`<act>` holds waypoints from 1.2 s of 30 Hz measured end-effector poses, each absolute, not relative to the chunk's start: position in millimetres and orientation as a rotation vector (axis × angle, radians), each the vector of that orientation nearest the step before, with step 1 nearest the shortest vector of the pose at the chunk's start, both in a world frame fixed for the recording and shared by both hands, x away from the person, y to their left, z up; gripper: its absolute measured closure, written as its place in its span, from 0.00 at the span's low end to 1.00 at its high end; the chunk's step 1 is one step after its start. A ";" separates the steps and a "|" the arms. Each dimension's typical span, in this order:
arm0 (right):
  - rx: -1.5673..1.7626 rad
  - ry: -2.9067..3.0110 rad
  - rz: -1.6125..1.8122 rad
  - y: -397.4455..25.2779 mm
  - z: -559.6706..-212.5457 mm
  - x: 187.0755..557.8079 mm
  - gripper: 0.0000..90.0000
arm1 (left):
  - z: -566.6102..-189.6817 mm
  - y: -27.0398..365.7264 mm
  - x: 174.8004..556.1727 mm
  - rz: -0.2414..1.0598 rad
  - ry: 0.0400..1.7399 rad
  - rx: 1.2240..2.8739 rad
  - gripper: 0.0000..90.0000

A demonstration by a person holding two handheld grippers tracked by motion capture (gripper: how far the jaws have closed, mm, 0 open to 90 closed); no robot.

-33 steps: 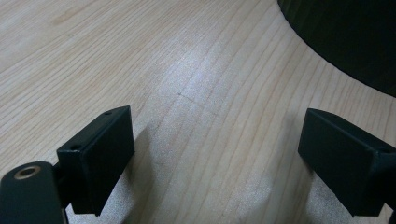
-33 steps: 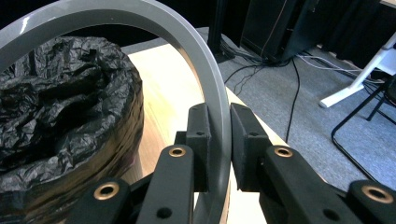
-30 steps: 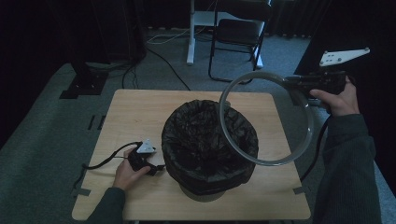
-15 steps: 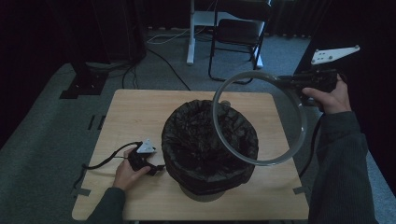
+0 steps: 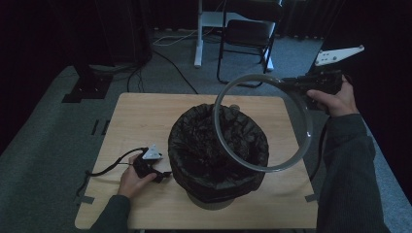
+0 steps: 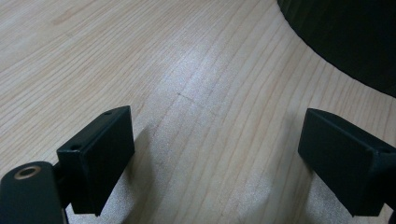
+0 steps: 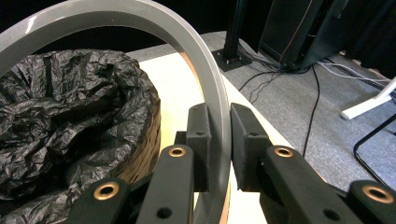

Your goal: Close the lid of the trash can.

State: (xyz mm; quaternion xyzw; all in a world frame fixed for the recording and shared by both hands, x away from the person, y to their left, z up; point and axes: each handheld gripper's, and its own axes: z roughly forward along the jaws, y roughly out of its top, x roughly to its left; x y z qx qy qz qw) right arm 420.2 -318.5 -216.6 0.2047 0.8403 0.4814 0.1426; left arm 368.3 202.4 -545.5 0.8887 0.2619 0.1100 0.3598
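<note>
A large grey ring (image 5: 303,111) hangs tilted in the air above the right half of a round bin lined with a black bag (image 5: 214,150). My right gripper (image 5: 291,82) is shut on the ring's far rim, held by a hand at the table's right back corner. In the right gripper view the grey ring (image 7: 205,70) runs between the two jaws of the right gripper (image 7: 219,140), with the black bag (image 7: 60,116) below left. My left gripper (image 5: 163,175) rests low on the table, left of the bin. In the left gripper view the left gripper (image 6: 215,158) is open over bare wood.
The wooden table (image 5: 131,121) has free room on its left half. A folding chair (image 5: 248,39) and a white stand (image 5: 199,34) are behind the table. Cables (image 5: 170,63) lie on the grey floor. Tape marks (image 5: 99,127) sit beside the table's left edge.
The right gripper has carried the ring leftward and slightly up, so it hangs further over the bin. The left hand and its gripper have stayed where they were.
</note>
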 end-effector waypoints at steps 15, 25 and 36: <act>0.564 2.457 1.393 -299.6 -219.3 425.9 0.88 | -545.8 201.9 367.7 0.288 0.677 2.287 0.12; 0.551 2.468 1.414 -289.7 -223.5 429.0 0.88 | -545.8 201.8 367.5 0.289 0.678 2.287 0.12; 0.533 2.481 1.436 -281.9 -225.4 430.8 0.88 | -545.8 201.8 367.4 0.289 0.678 2.287 0.12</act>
